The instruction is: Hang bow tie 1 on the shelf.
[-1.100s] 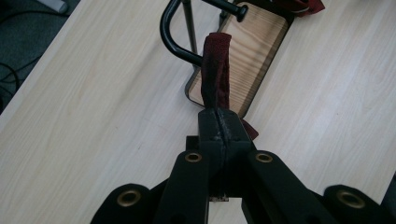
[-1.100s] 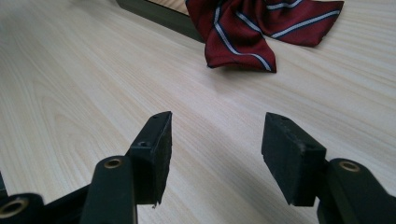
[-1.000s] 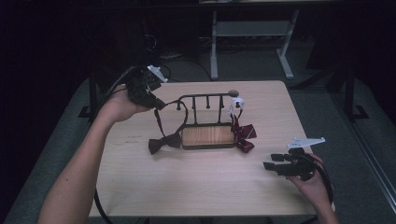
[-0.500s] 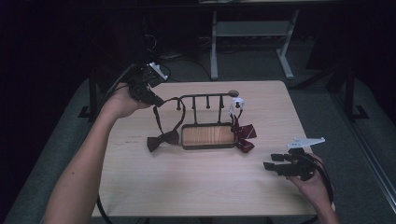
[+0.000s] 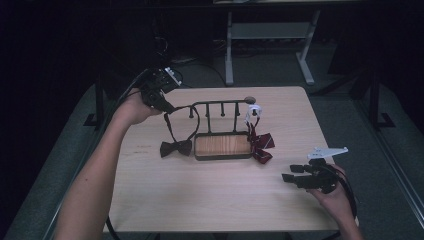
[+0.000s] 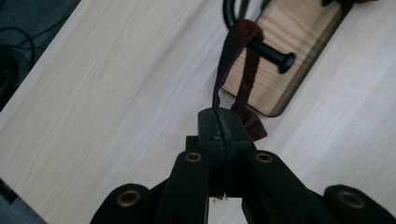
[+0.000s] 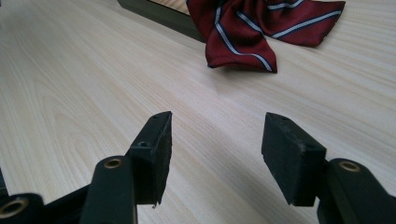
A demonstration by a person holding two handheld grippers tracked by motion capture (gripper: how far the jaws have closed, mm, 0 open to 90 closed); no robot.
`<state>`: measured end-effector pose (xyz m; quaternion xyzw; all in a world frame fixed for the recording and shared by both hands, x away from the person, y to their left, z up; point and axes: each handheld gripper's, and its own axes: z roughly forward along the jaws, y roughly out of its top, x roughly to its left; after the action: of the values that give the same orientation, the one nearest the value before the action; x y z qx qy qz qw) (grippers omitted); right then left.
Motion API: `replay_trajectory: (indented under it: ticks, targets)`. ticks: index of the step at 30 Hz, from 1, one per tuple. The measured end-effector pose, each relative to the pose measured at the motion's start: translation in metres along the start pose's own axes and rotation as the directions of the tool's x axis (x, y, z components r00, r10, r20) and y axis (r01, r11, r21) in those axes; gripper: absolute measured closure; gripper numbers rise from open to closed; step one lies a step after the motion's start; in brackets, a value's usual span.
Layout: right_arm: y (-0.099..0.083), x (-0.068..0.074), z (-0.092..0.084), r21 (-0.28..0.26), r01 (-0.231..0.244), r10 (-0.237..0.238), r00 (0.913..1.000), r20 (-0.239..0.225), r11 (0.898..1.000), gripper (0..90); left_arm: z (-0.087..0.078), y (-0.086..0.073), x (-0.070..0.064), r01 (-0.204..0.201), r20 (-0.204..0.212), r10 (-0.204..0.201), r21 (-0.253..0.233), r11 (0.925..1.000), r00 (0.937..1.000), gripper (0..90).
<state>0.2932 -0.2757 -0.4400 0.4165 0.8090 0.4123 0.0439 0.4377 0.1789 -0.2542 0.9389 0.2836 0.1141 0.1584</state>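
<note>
My left gripper [image 6: 219,122] clamps the dark bow tie's strap [image 6: 229,56], looped over the rack's peg [image 6: 271,52], upper right of frame; next, lift it clear. Right gripper [image 7: 215,154] idles, jaws apart.

The striped dark-red bow tie [image 7: 261,28] is cut off by the far edge; the small white object [image 5: 254,111] on the black metal rack [image 5: 220,105] is too small to identify.

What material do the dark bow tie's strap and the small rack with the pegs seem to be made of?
The dark maroon bow tie strap, pinched in the shut left gripper, looks like soft matte woven fabric: it drapes limply and folds over a peg. The rack's rectangular base looks like light varnished wood with visible grain. Its black frame and pegs look smooth, probably painted metal.
</note>
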Motion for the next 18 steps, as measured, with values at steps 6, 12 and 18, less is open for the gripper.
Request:
replay_trajectory:
  ticks: [6,12,18]
  targets:
    - [-0.0001,-0.0005,0.0004,0.004,0.001,-0.001,1.0,0.0,1.0,42.7,0.0027,0.001,-0.0002,-0.003,-0.009,0.003,0.017,0.9999,1.0,89.4]
    - [-0.0007,-0.001,-0.0002,0.0,0.01,-0.01,0.9999,0.003,1.0,42.6,0.0042,0.0025,-0.0001,0.0,-0.016,0.0,0.027,0.9996,0.9999,84.3]
    - [-0.0011,-0.001,-0.0008,-0.001,0.0,0.0,1.0,0.009,1.0,41.9,-0.0001,0.0006,-0.0047,-0.005,-0.018,0.006,0.018,0.9998,0.9998,80.9]
